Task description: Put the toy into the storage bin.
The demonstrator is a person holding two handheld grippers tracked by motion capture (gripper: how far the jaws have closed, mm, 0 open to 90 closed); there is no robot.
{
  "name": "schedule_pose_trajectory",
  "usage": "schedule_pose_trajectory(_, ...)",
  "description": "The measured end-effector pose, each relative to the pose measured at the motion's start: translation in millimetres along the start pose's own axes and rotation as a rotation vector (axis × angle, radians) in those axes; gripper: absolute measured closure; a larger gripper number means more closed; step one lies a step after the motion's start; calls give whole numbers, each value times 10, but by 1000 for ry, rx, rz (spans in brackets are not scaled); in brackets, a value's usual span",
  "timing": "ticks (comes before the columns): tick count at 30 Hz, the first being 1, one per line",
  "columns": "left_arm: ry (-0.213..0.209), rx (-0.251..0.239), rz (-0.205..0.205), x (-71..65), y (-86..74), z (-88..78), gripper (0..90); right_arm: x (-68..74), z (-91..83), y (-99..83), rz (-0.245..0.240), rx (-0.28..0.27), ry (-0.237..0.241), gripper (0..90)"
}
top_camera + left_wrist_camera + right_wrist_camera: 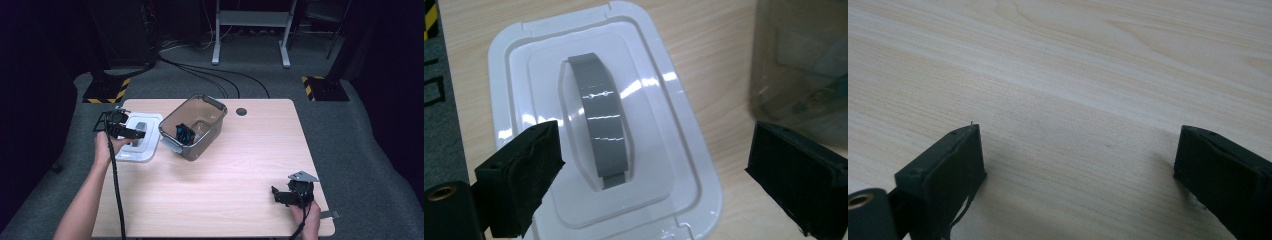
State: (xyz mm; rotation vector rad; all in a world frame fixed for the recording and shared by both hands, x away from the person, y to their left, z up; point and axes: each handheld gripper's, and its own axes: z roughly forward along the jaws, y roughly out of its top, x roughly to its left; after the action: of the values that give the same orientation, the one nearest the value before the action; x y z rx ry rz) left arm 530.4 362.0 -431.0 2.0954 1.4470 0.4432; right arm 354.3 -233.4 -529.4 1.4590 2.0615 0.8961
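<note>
While left gripper (134, 134) is held over white lid (148, 134) at left of high view, jaws are seen released, nothing between pads. Lid lies flat on table (240, 160), just beside grey bin (193, 126). In left gripper view, grey handle (601, 125) runs from upper centre to lower centre, long axis across jaw gap; handle lies just ahead, between jaws. Right gripper (277, 196), also released, rests at lower right, well apart. Left judged nearer for grasp.
</note>
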Motion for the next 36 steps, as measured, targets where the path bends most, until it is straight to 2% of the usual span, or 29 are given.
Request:
schedule_pose_trajectory(5, 19, 10, -26, 69, -57, 239, 141, 0, 0, 0, 0, 0, 0, 49)
schedule_pose_trajectory(7, 22, 13, -30, 77, -62, 276, 151, 0, 0, 0, 0, 0, 0, 49)
schedule_pose_trajectory(9, 42, 5, -41, 103, -71, 404, 177, 0, 1, 0, 1, -1, 0, 50)
schedule_pose_trajectory(13, 53, -3, -35, 111, -70, 492, 257, 0, 1, 1, 1, 0, 0, 50)
schedule_pose_trajectory(20, 90, 8, -33, 98, -75, 555, 450, 0, 1, 1, 1, -1, 0, 50)
schedule_pose_trajectory(21, 79, 5, -31, 101, -81, 562, 490, 0, 1, 1, 1, 0, 0, 51)
schedule_pose_trajectory(22, 87, 8, -27, 102, -83, 568, 516, 0, 1, 1, 1, 0, 0, 51)
schedule_pose_trajectory(24, 106, 15, -28, 106, -91, 566, 582, 0, 1, 1, 1, 0, 0, 51)
schedule_pose_trajectory(26, 102, 7, -44, 120, -103, 555, 645, 0, 1, 1, 1, 0, 0, 50)
schedule_pose_trajectory(32, 101, 10, -51, 142, -122, 526, 669, 0, 1, 1, 1, 0, 0, 51)
schedule_pose_trajectory(36, 99, -7, -58, 149, -121, 447, 671, 0, 1, 2, 2, -1, 0, 50)
